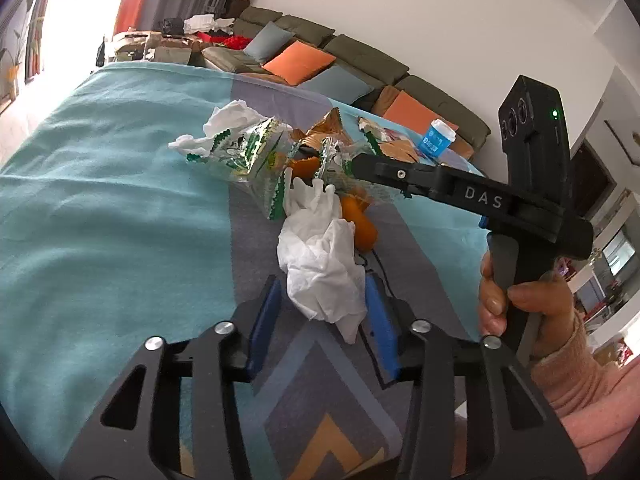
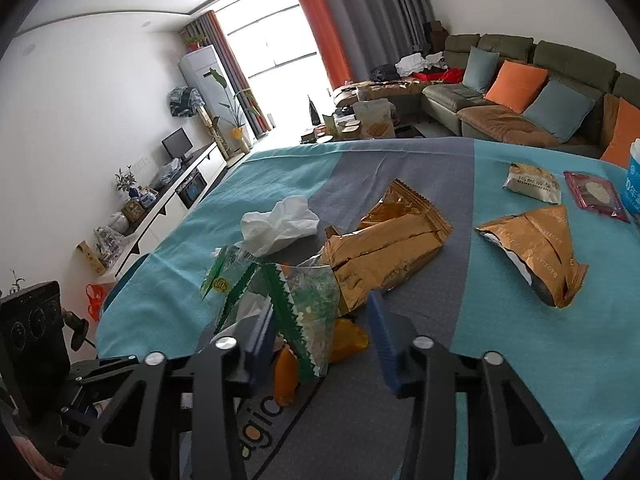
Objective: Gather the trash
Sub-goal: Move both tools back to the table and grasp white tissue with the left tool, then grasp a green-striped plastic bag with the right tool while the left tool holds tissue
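Left tool (image 1: 325,312): a crumpled white tissue (image 1: 320,264) is flanked by the blue pads; contact cannot be told.
Right tool (image 2: 320,344): a green-edged clear wrapper (image 2: 304,312) is framed between half-spread pads.
Bench (image 2: 540,360): both items are found on its teal cloth.

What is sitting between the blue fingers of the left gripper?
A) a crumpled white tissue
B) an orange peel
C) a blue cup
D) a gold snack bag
A: in the left wrist view, the crumpled white tissue lies between the blue fingers of the left gripper, while the gold snack bag and blue cup lie farther off.
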The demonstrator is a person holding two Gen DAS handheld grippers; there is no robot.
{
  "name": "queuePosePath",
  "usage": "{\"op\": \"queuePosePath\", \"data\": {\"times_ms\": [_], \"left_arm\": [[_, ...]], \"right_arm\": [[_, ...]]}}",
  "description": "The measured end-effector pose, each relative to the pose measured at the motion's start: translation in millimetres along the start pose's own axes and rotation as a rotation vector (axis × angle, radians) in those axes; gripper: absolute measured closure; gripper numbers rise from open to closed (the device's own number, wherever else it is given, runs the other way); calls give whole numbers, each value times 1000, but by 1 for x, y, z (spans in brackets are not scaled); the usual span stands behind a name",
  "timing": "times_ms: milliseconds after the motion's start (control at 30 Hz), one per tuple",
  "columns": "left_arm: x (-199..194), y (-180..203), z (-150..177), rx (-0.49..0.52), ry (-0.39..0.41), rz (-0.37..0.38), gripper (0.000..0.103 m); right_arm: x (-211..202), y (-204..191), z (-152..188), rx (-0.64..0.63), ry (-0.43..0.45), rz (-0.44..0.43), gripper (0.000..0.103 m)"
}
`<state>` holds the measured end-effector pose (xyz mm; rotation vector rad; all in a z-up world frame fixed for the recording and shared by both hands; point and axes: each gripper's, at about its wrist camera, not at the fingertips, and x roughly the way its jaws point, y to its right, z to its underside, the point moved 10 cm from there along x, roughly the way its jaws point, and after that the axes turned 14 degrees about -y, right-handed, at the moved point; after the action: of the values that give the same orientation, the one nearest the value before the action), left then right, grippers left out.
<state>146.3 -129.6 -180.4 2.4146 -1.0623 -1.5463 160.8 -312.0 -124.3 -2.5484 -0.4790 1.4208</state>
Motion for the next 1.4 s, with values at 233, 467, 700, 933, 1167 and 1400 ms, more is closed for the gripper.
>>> {"op": "queuePosePath", "data": {"times_ms": [233,467,700,933,1167,1400], "left_arm": [[6,-2,0,-10,-17,17,90],[-2,0,-2,13,10,5,94],[-17,0,-2,44,53,-23,95],[-30,1,0,58,82,-26,95],[-50,6,11,105,126,-22,95],[-79,6,16,120,185,-49,95]], "right_arm": [[-3,3,1,14,3,-21,83],[-14,6,0,33,25,-50,87],[-25,4,-3,32,49,-74,87],[-34,-5,-5,23,67,-97,87],[-40,-19,-9,2,82,-122,87],[-39,-40,-12,-31,83,-157,87]]}}
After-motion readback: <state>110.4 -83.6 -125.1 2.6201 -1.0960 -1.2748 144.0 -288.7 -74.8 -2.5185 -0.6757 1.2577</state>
